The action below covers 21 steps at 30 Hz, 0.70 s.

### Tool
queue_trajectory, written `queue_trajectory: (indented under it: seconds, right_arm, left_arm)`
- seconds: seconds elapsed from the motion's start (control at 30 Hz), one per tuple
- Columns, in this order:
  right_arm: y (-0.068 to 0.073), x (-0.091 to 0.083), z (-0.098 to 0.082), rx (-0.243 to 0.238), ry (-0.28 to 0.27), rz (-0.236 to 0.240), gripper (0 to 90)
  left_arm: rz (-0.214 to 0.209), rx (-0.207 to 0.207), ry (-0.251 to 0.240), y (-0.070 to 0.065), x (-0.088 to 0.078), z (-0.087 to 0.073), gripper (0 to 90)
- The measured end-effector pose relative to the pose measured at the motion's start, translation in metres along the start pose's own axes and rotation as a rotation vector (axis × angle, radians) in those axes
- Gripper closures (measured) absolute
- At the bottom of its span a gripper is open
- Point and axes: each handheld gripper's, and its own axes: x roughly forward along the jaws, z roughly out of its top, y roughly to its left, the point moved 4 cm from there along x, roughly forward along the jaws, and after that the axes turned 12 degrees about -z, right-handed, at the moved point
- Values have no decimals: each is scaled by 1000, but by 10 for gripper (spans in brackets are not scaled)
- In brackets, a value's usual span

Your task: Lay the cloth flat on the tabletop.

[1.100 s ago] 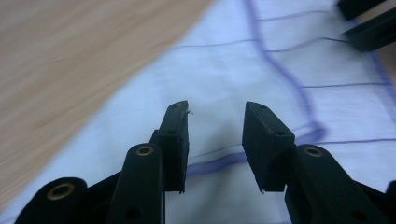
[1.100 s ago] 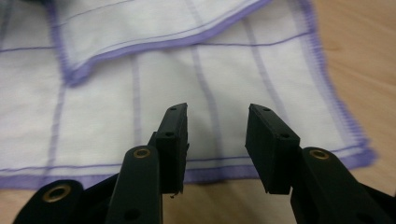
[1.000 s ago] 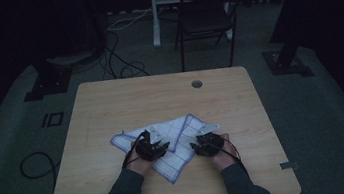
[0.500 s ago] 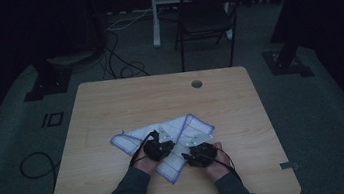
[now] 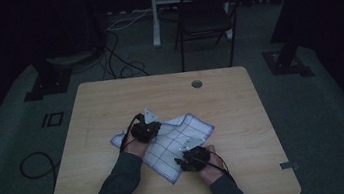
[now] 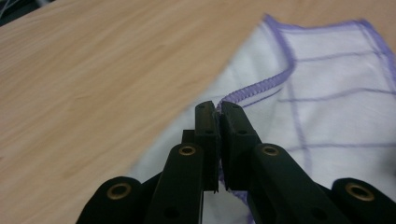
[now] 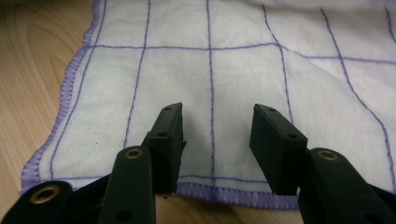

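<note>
Now the left gripper (image 6: 218,109) has just clamped its fingers (image 6: 205,135) on the purple hem of the checked cloth (image 5: 175,139), lifting that edge. Right gripper (image 7: 215,126) hovers low, fingers (image 7: 169,135) widening, straddling the near hem, nothing gripped. Bare wooden bench (image 5: 110,100) lies beyond both; dim room, chair (image 5: 205,17) behind.

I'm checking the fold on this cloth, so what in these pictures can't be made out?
- Cloth: in the high view the dim light hides its grid lines and folds; both hands cover parts.
- Left gripper: its shut jaws hide how much of the purple hem is pinched.
- Right gripper: in its own view the cloth's far edge is cut off at the top.
- Table: its near edge runs off the bottom.
</note>
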Motion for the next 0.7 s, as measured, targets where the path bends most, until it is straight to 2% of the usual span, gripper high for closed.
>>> queue_trajectory:
  seconds: [0.17, 0.43, 0.7]
  right_arm:
    - [-10, -5, -7, 3, 9, 10, 539]
    - [-29, -11, -16, 6, 30, 0, 536]
    - [-52, -16, -25, 35, 55, -30, 532]
  left_arm:
    - [33, -43, 0, 22, -3, 2, 867]
    - [72, -112, 6, 54, -7, -4, 866]
    - [114, -145, 28, 76, -11, -11, 862]
